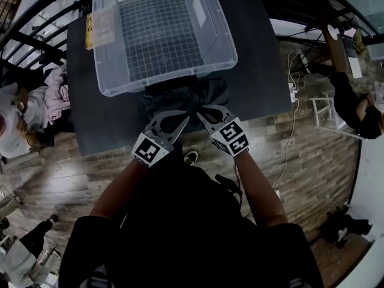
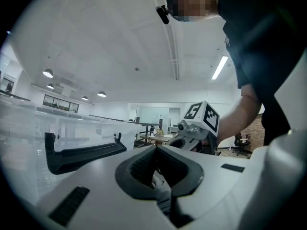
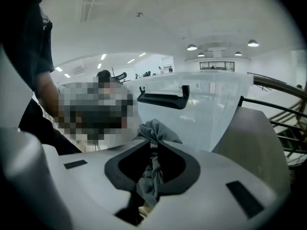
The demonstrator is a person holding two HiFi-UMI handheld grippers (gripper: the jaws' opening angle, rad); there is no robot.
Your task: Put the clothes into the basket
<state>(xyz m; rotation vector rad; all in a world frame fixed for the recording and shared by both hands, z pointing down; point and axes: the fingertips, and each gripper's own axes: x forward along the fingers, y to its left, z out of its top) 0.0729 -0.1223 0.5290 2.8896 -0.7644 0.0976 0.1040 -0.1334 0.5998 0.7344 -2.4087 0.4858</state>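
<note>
A dark grey-blue garment [image 1: 174, 96] lies bunched on the dark table [image 1: 252, 71], just in front of the clear plastic basket [image 1: 222, 47]. My left gripper [image 1: 183, 120] and right gripper [image 1: 203, 114] meet at the garment's near edge, tips close together. In the right gripper view, grey cloth [image 3: 154, 131] rises out of the shut right gripper [image 3: 152, 169], with the basket's wall and black handle [image 3: 163, 98] right behind. The left gripper [image 2: 157, 176] is shut with a fold of grey cloth [image 2: 163, 195] in its jaws. The basket's other black handle [image 2: 81, 153] is at its left.
A heap of pink and white clothes [image 1: 53, 95] lies off the table's left side. A person [image 1: 354, 110] sits at the right beyond a white cable [image 1: 292, 131]. Black railings [image 1: 36, 23] run along the far left. Wooden floor surrounds the table.
</note>
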